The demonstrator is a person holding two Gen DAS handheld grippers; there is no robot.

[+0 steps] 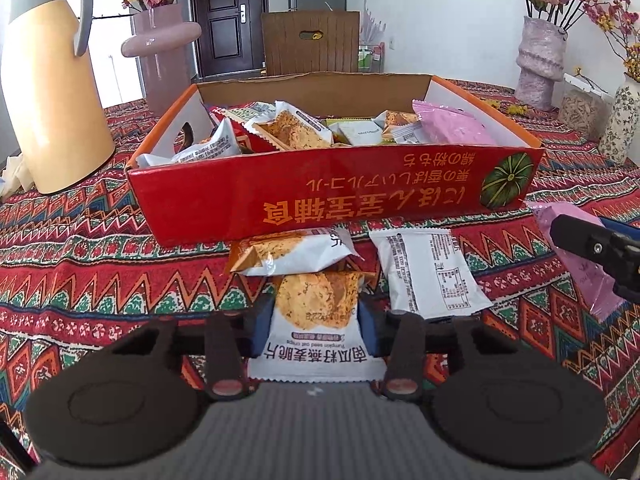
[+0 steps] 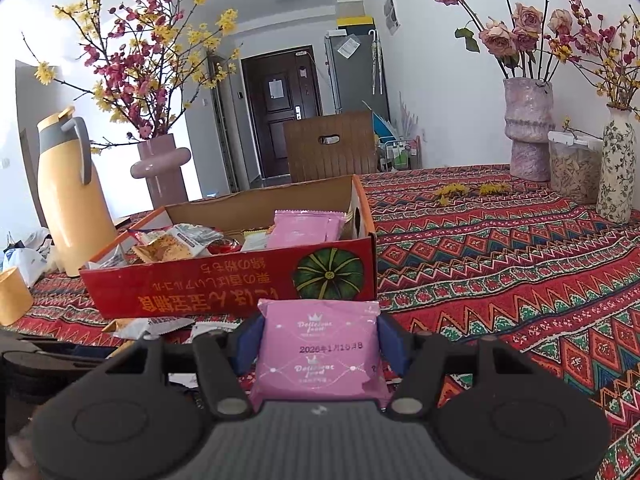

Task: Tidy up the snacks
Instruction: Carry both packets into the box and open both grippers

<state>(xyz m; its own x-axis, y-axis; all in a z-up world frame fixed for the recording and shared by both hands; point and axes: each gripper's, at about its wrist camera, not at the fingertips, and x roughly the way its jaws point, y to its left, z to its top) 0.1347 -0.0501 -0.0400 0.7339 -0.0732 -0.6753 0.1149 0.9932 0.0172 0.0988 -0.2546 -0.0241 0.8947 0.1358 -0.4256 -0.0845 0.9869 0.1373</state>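
A red cardboard box [image 1: 280, 196] [image 2: 224, 280] with several snack packets inside stands on the patterned tablecloth. In the left wrist view my left gripper [image 1: 314, 328] is shut on an oat crisp packet [image 1: 316, 320], its blue pads pressing the packet's sides just in front of the box. Two more packets lie there: an orange-white one [image 1: 288, 256] and a white one [image 1: 428, 272]. In the right wrist view my right gripper [image 2: 320, 344] is shut on a pink snack packet [image 2: 320, 352], held in front of the box's near wall. That pink packet [image 1: 580, 272] and the right gripper's finger show at the right edge of the left wrist view.
A yellow thermos jug [image 1: 52, 92] [image 2: 72, 196] stands left of the box. A pink vase [image 1: 164, 52] with flowers is behind it. Right of the box stand a lilac vase [image 2: 528, 128], a clear jar [image 2: 572, 168] and a floral vase [image 2: 616, 168]. A wooden chair [image 2: 332, 148] is beyond the table.
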